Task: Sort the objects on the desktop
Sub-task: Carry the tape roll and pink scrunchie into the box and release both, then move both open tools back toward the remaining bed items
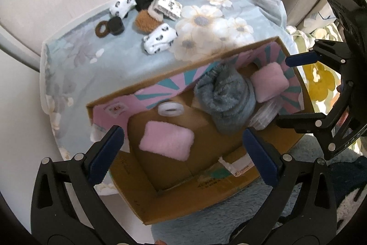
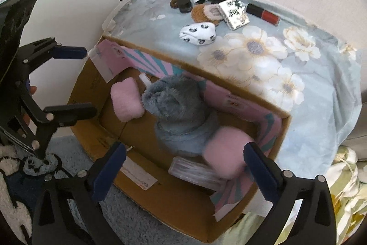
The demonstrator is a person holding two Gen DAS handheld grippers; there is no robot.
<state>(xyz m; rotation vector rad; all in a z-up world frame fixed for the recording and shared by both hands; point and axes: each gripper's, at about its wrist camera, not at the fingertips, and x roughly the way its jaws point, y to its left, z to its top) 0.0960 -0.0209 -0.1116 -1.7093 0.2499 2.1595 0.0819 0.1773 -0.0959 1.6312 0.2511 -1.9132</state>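
Left gripper [image 1: 182,154] open and empty above cardboard box [image 1: 146,206], right gripper [image 2: 184,170] open over it, pink rolls [image 1: 166,141] and grey plush [image 2: 176,105] inside, patterned socks [image 2: 198,33] near the counter's [image 1: 75,66] far edge.

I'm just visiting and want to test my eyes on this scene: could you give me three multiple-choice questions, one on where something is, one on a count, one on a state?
1. Where is the grey fluffy bundle?
A. on the flowered cloth
B. inside the box
C. on the floor rug

2. How many pink pads lie in the box?
A. one
B. two
C. four

3. How do both grippers stand?
A. open and holding nothing
B. each shut on a sock
C. one shut on the red tube

Answers:
1. B: the bundle sits between the cardboard walls, not on the cloth.
2. B: one pink pad lies at one end, another at the other.
3. A: the left gripper and right gripper each show fingers wide apart with nothing between them; the spotted socks and red tube stay on the cloth.
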